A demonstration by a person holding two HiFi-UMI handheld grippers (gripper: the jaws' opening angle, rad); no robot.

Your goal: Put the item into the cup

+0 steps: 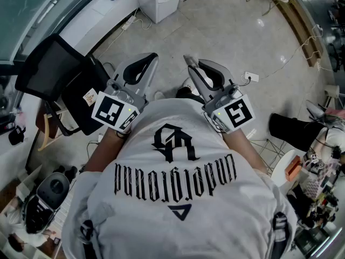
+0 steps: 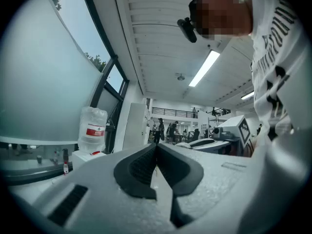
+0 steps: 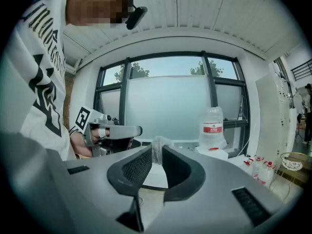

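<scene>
Right gripper view is showing the right gripper (image 3: 157,152) pinching a small whitish item (image 3: 158,143) at its tips. The left gripper (image 2: 156,146) is sitting closed and empty. Looks like the carrying stage. No cup is showing ahead of either gripper, so finding it comes next.

I am wearing a white T-shirt (image 1: 178,198) that is showing one line of black gothic lettering. It is lying upside down in the head view and is too ornate for me to read. The left cube (image 1: 114,112) and the right cube (image 1: 237,114) are showing square black-and-white markers. The water bottle (image 3: 213,126) is carrying a red label, its print too small to read.
</scene>
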